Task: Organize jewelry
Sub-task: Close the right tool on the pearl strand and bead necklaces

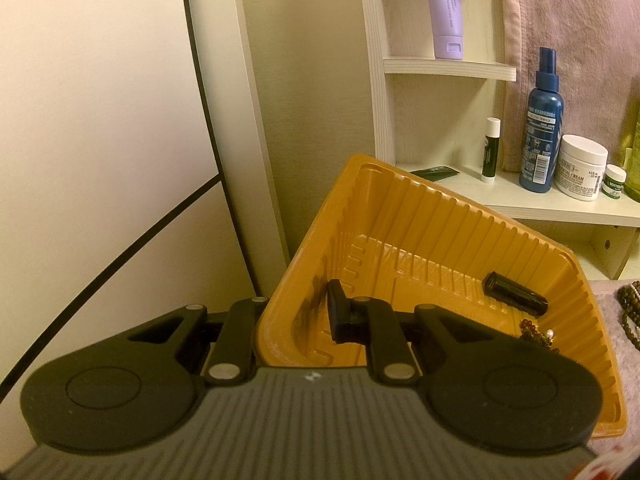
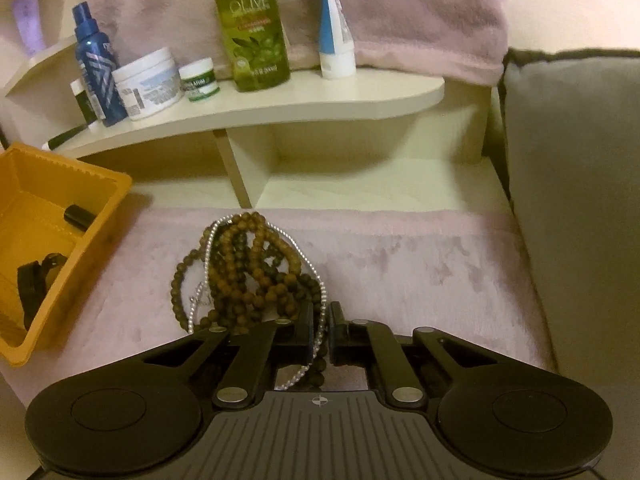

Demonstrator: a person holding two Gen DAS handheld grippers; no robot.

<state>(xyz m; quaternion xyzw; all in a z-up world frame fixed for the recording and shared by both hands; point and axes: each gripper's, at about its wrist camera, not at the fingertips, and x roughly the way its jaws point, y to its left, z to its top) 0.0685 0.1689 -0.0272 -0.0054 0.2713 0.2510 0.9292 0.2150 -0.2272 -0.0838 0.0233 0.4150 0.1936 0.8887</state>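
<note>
Brown wooden bead strands (image 2: 256, 276) tangled with a silver chain, right gripper (image 2: 321, 332) clamped on them.
Orange ribbed plastic tray (image 1: 460, 216), pinched by the left gripper (image 1: 296, 320), lies to their left.

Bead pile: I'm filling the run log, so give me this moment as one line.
left gripper: shut on orange tray wall | right gripper: shut on bead strands | tray holds: black tube

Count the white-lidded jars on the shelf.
2. The big cream jar stands beside the blue spray bottle; the small green-labelled jar sits between it and the olive bottle.
</note>
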